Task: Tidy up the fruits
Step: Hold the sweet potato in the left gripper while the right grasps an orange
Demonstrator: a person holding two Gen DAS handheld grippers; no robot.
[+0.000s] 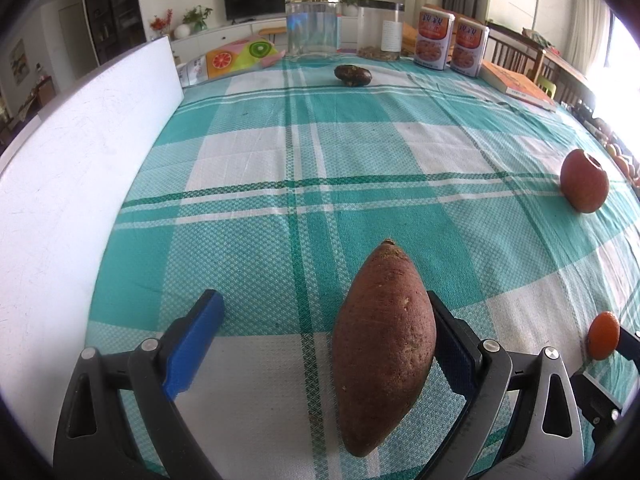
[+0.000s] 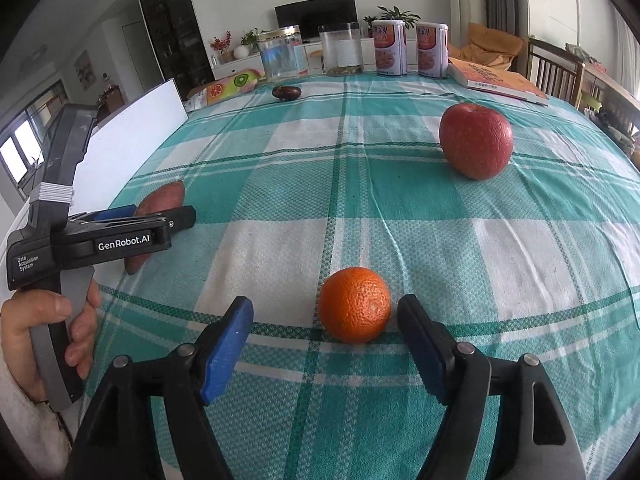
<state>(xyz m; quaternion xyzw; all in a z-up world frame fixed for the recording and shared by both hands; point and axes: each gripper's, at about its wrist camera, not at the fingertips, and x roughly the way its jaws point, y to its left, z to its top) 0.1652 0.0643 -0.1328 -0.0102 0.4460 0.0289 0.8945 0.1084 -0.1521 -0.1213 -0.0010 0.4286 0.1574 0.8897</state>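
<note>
The right gripper [image 2: 324, 340] is held wide, and the orange [image 2: 355, 305] is seen between its blue pads [image 2: 226, 350], nearer the right pad, with a gap on each side so that nothing is pressed. The left gripper [image 1: 324, 344] is likewise spread wide; the sweet potato [image 1: 384, 344] lies lengthwise between its jaws, close against or touching the right pad, well apart from the left one, and no squeeze is shown.

The orange is judged light, round and fairly firm, with a pebbled skin that should give the pads good friction; it is best taken across its middle, since it may roll if nudged off centre. The sweet potato is judged heavier, hard and tapered, so a hold across its thickest part is advised, away from the narrow ends.

Both lie on the checked tablecloth [image 2: 520, 280], near the front edge. An apple [image 2: 476, 141] stands well apart beyond the orange, and a dark fruit [image 2: 286, 92] lies near the far edge. Behind it two jars [image 2: 280, 54], two cans [image 2: 390, 48] and a book [image 2: 500, 80] are ranged. A white board [image 1: 80, 184] runs along the left side. Nothing is seen in the way of either gripper.
</note>
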